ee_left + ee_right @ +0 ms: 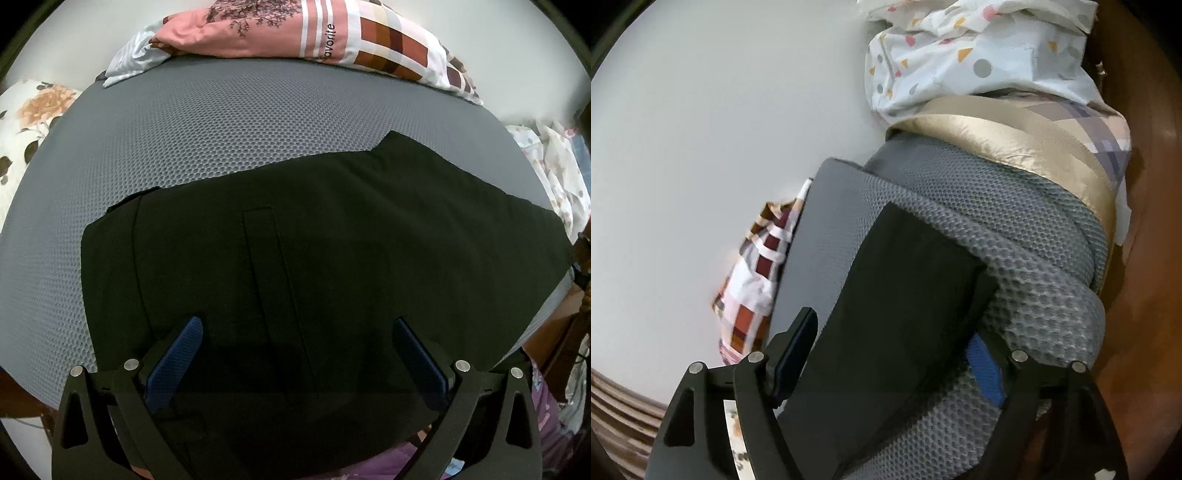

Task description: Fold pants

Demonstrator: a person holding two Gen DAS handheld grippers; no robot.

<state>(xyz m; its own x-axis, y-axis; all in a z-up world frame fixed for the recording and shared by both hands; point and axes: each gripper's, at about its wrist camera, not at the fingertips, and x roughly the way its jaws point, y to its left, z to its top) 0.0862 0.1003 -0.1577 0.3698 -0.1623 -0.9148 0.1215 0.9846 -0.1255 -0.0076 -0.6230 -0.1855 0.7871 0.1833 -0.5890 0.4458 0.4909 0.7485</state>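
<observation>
The black pants [332,258] lie flat and folded on the grey mesh mattress [184,140], near its front edge, with a stitched pocket seam facing up.

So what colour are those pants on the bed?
Black pants, plain; the left wrist view shows them best.

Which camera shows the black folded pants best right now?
The left wrist view: the black folded pants lie nearly whole on the grey mesh mattress, edges and a stitched seam visible. The right wrist view shows only one end, tilted and partly behind the right gripper, jaws open.
</observation>
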